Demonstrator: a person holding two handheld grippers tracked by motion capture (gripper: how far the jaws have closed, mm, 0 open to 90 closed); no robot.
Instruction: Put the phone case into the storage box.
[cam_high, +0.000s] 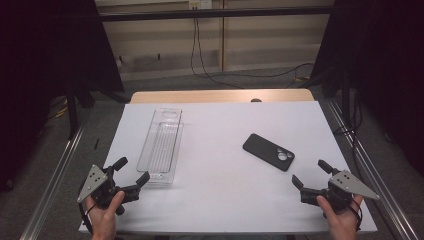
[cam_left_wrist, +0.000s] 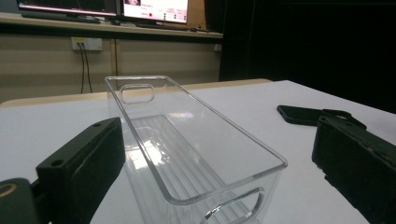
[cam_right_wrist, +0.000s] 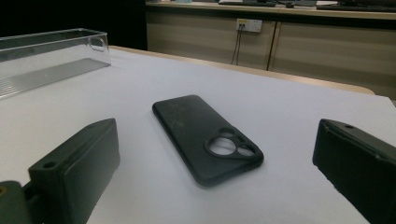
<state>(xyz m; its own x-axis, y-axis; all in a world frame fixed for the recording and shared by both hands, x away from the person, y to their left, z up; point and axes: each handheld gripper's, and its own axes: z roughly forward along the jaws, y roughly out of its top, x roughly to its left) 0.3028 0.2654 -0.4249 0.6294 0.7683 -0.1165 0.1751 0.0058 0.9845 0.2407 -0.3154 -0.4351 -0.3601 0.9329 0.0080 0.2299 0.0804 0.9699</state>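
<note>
Phone case, black and lying back up with its camera cut-out showing, rests flat on the white table and serves as the marker for everything else here. In the high view the right gripper sits just past the case's camera end, toward the near right corner of the table, held in the person's right hand, with its jaws spread wide and nothing between them; it does not touch the case. In the right gripper view the same case lies just ahead of the two black jaws, centred in the broad gap between them, with bare table on every side of it. Well to the left of the case stands a long clear plastic bin, upright and empty, with a handle slot at each short end and a ribbed floor. The left gripper is farther from the case than the bin is, near the bin's closer short end, held in the person's left hand; its jaws also stand wide, with nothing clamped. In the left gripper view the bin fills the space straight ahead of the jaws, which flank its near end without pressing on it, and the case shows beyond the bin's right wall, flat on the table and apart from the bin
</note>
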